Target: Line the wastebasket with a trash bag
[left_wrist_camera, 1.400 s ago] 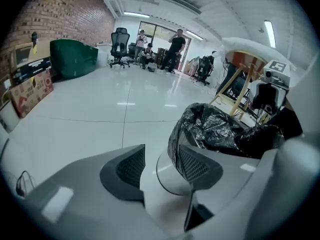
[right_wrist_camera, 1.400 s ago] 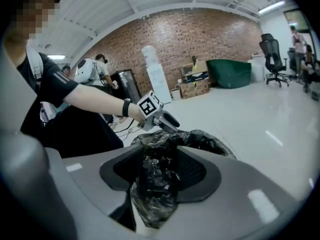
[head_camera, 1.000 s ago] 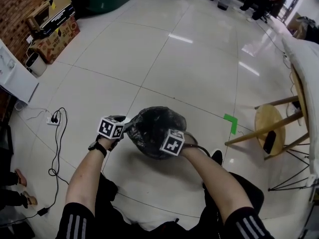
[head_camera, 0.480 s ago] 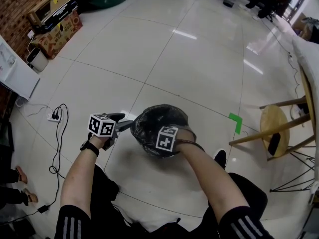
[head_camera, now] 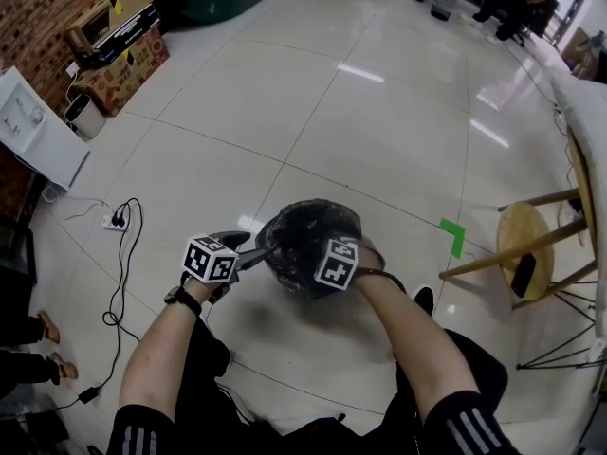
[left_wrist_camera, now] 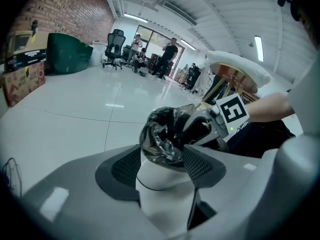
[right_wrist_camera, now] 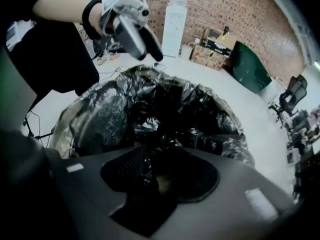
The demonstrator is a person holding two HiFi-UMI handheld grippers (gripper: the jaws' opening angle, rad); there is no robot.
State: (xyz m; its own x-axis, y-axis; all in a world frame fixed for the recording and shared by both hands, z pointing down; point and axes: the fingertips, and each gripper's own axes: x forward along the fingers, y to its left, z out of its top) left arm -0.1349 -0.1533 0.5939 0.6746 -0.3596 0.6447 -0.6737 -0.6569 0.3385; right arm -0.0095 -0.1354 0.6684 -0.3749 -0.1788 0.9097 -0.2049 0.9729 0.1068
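A small white wastebasket (left_wrist_camera: 159, 181) stands on the tiled floor with a black trash bag (head_camera: 305, 240) pulled over its rim. My left gripper (head_camera: 254, 252) is open at the basket's left side. In the right gripper view its fingers (right_wrist_camera: 146, 38) hang just above the far rim, apart from the film. In the left gripper view the basket shows between its jaws, and the pads do not press on it. My right gripper (right_wrist_camera: 160, 176) sits at the near right rim. Bunched bag film (right_wrist_camera: 142, 171) is pinched between its pads as its jaws open a little.
A round wooden stool (head_camera: 520, 235) stands to the right, with a green tape mark (head_camera: 451, 237) near it. A power strip with a black cable (head_camera: 116, 221) lies left. Cardboard boxes (head_camera: 119, 41) line the brick wall. My shoe (head_camera: 424, 299) is beside the basket.
My left gripper drew a little off the bag's left rim, then came back close to it and higher, with its jaws wider. The right gripper stayed at the near rim.
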